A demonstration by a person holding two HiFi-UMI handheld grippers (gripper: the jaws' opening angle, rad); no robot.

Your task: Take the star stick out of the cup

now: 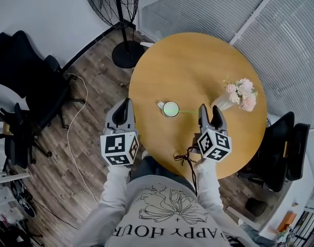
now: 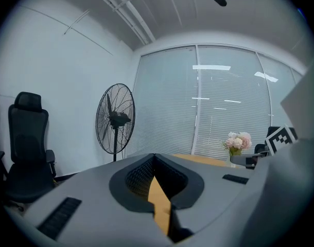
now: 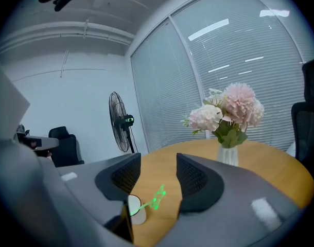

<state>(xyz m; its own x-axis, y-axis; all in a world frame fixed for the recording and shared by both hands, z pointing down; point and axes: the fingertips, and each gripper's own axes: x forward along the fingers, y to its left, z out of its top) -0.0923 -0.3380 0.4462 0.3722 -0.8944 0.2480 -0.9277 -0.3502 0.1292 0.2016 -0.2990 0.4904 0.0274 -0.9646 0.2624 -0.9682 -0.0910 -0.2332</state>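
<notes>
A small white cup (image 1: pixel 171 108) stands near the middle of the round wooden table (image 1: pixel 193 60). A green star stick (image 1: pixel 188 111) leans out of it toward the right. In the right gripper view the cup (image 3: pixel 136 210) sits low between the jaws and the star stick (image 3: pixel 156 197) points up and to the right. My right gripper (image 1: pixel 209 112) is open, just right of the stick's tip, with nothing between its fingers. My left gripper (image 1: pixel 126 107) hangs at the table's left edge, left of the cup, jaws shut on nothing.
A vase of pink flowers (image 1: pixel 240 94) stands on the table's right side, also ahead of the right gripper (image 3: pixel 158 171). A standing fan (image 1: pixel 116 4) is beyond the table. Black office chairs sit at left (image 1: pixel 28 81) and right (image 1: pixel 280 148). A cable (image 1: pixel 74 133) lies on the floor.
</notes>
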